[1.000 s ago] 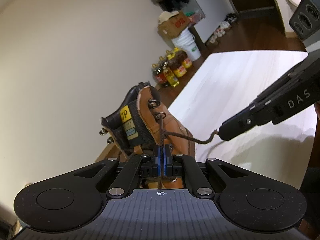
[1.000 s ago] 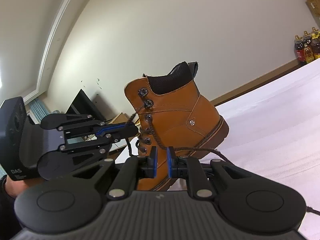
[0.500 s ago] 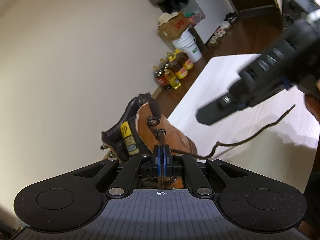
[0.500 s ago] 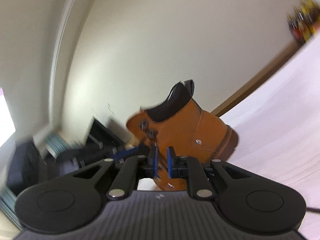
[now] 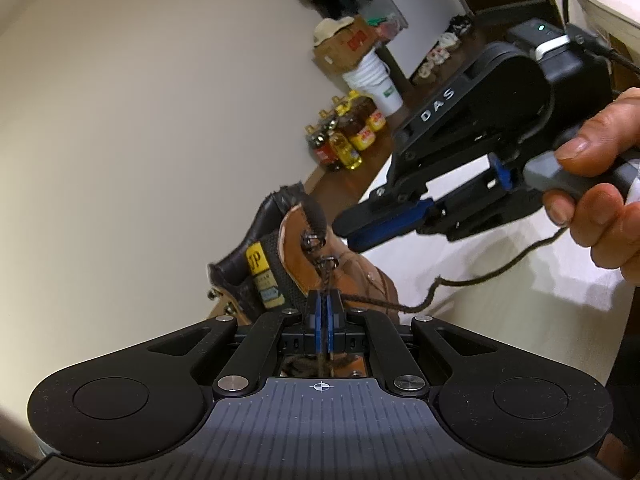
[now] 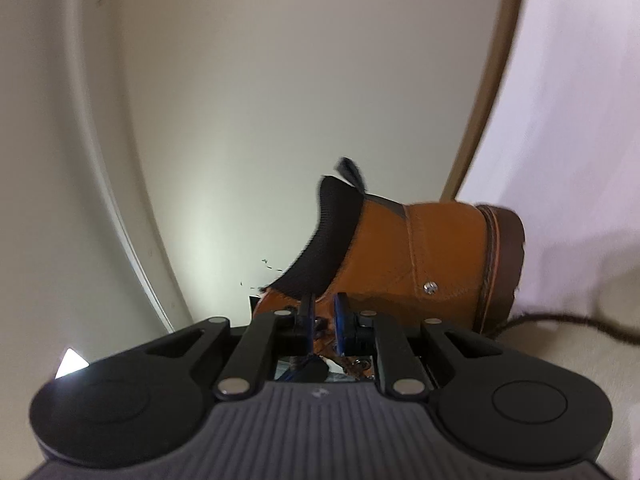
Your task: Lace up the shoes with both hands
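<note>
Lace pinched in left jaws — right jaws apart beside boot.

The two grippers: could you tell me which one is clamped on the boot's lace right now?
The left gripper: its blue pads are shut on the dark lace below the boot's eyelets. The right gripper hovers open by the collar, holding nothing.

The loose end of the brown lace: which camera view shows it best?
The left wrist view: the loose lace end runs from the boot across the white table, sharp. The right wrist view shows only a blurred stretch at its right edge.
</note>
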`<action>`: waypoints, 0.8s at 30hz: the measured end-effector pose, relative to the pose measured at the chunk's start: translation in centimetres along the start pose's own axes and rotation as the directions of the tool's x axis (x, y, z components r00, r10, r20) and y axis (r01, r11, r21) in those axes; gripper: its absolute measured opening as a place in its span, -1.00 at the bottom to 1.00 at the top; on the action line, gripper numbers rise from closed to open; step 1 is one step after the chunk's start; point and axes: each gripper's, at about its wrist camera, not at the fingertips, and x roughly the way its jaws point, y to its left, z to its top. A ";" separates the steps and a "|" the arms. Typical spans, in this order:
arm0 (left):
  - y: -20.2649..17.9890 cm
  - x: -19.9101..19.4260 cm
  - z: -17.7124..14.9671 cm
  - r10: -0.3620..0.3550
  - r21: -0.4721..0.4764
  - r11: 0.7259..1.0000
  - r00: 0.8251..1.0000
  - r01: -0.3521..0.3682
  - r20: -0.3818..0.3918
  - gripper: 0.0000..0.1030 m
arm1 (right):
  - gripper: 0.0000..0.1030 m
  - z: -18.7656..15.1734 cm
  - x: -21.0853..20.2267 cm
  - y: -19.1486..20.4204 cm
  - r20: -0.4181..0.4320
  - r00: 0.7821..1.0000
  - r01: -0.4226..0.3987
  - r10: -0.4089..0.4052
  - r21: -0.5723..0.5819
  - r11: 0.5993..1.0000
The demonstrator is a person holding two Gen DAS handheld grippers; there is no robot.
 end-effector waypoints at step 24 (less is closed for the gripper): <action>1.1 1.0 0.5 -0.029 -0.027 0.999 0.998 0.027 -0.051 -0.94 | -0.87 0.2 2.5 -2.9 -0.075 0.993 -0.055 0.087 0.356 0.933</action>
